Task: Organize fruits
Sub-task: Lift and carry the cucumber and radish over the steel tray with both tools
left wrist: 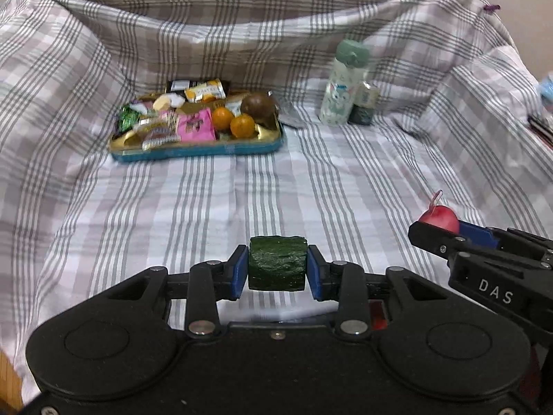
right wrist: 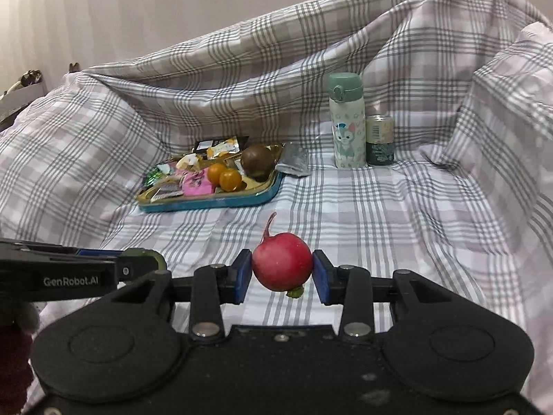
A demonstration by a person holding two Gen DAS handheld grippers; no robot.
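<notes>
Grippers aloft — left gripper (left wrist: 277, 269) pinching a cucumber chunk (left wrist: 277, 263), right gripper (right wrist: 281, 271) a radish (right wrist: 281, 261); round radish could slip free before the tray (right wrist: 211, 204) at eleven o'clock.

Left hand-held gripper (left wrist: 276, 269): matte black plastic body, two round raised discs, silver pivot screws, blue finger pads (left wrist: 238, 276); side print "GenRobot.AI".
Right hand-held gripper (right wrist: 281, 271): same black shell, silver screws, blue pads (right wrist: 242, 273); side print "DAS".
Person: dark maroon sleeve (right wrist: 12, 363) at the lower left.
</notes>
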